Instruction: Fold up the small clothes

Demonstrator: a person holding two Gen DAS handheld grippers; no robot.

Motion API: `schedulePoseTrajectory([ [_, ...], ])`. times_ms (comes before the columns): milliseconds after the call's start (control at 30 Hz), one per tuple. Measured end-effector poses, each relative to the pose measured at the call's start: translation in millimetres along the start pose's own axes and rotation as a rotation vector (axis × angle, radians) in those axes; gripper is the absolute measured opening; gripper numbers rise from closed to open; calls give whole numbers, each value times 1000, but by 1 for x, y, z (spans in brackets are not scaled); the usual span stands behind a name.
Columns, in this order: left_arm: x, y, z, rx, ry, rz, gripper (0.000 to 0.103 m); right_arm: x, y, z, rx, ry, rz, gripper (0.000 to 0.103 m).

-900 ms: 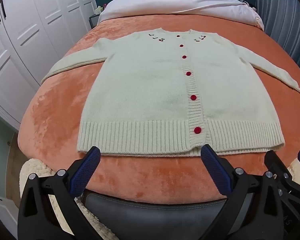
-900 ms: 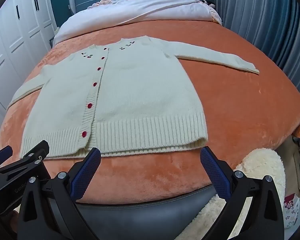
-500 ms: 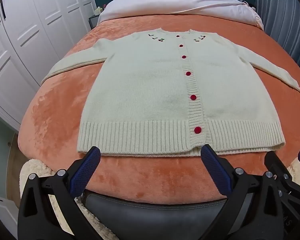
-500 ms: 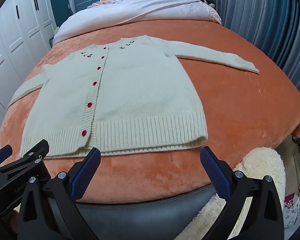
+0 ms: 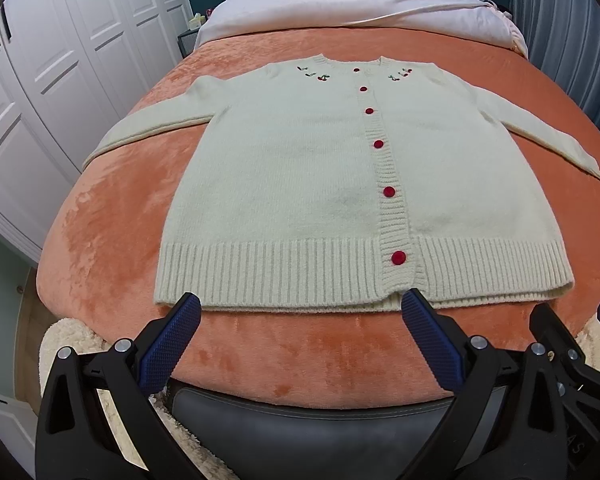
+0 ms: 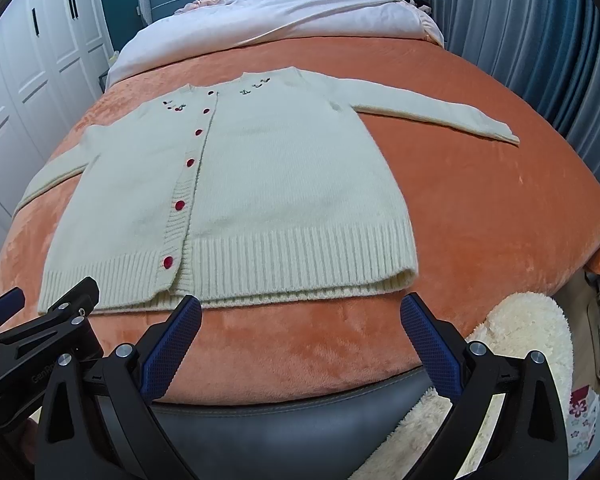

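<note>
A cream cardigan (image 5: 300, 184) lies flat and buttoned on the orange blanket (image 5: 112, 216) of a bed, collar far, ribbed hem near. Both sleeves are spread out to the sides: the left sleeve (image 5: 148, 130) runs toward the left edge of the bed, the right sleeve (image 6: 432, 110) reaches out over bare blanket on the right. A row of red buttons (image 5: 389, 191) goes down the front band, and small cherry embroidery (image 5: 314, 74) sits either side of the collar.

The left gripper (image 5: 300, 336) hovers at the near edge of the bed with its jaws spread wide, empty, its blue pads (image 5: 168, 344) just short of the hem and not touching it. The right gripper (image 6: 300, 336) hangs just beside it on the right, jaws likewise spread and holding nothing, pads (image 6: 430, 344) over the blanket near the hem's right half. In the right wrist view the left gripper's black frame shows at the lower left.

Past the cardigan a white duvet (image 5: 360, 12) is bunched at the head of the bed. White wardrobes (image 5: 40, 80) stand along the left, blue curtains (image 6: 540, 40) on the right, and a fluffy cream rug (image 6: 524, 332) lies on the floor by the bed's near right corner
</note>
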State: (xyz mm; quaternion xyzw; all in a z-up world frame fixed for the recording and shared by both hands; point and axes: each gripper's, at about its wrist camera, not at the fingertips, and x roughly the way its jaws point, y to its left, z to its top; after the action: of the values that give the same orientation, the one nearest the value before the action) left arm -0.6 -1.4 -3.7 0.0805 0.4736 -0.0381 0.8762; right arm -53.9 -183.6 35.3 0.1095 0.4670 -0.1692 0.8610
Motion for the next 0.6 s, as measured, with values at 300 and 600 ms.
schedulePoseTrajectory([
  [300, 0, 1, 0, -1, 0, -1, 98, 2, 0, 0, 3, 7, 2, 98],
  [600, 5, 2, -1, 3, 8, -2, 98, 5, 0, -1, 4, 13, 4, 98],
])
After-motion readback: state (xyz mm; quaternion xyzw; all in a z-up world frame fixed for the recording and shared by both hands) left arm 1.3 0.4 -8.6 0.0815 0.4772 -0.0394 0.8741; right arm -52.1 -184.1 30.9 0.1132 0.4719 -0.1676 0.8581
